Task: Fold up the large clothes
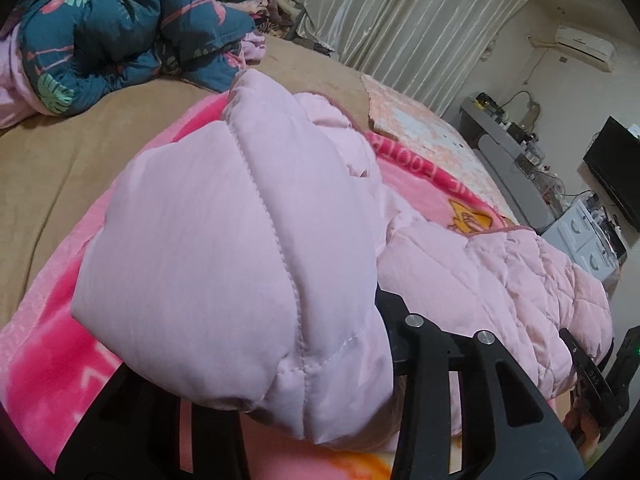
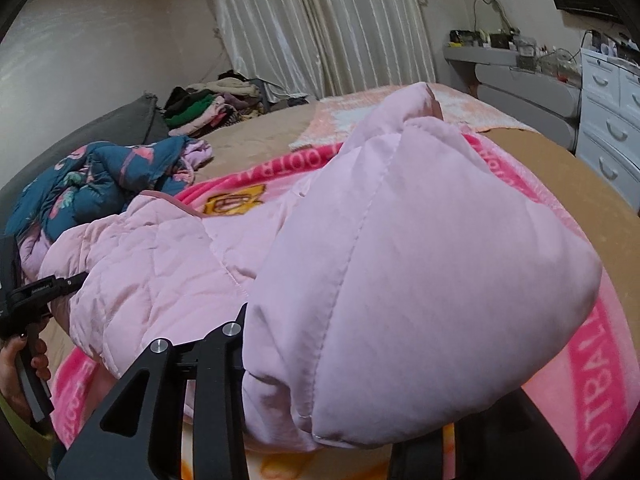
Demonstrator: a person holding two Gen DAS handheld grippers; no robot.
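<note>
Lying across a bright pink blanket [image 1: 36, 364] on a bed is a pale pink quilted jacket [image 1: 500, 276], the garment being folded. In the left wrist view, a puffy stitched part of it [image 1: 224, 248] bulges up close to the camera, covering the space between the black fingers of the left gripper [image 1: 316, 384]. The jaws stand partly closed, with jacket fabric bunched between them, so the gripper has hold of the jacket. In the right wrist view, another padded part of the same jacket [image 2: 420, 264] fills the space between the fingers of the right gripper [image 2: 340, 412], whose jaws are likewise partly closed on the fabric.

At the left edge of the right wrist view, a person's hand [image 2: 18, 368] grips the handle of the left gripper beside the jacket's quilted body.

Beneath the blanket is a tan bedsheet [image 1: 60, 148]. Near the jacket, further up the bed, sits a crumpled teal floral quilt [image 1: 120, 36]. Beyond that lies a pile of clothes [image 2: 208, 110], with pale curtains [image 2: 312, 28] behind. A white chest of drawers [image 2: 612, 120] stands beside the bed.
</note>
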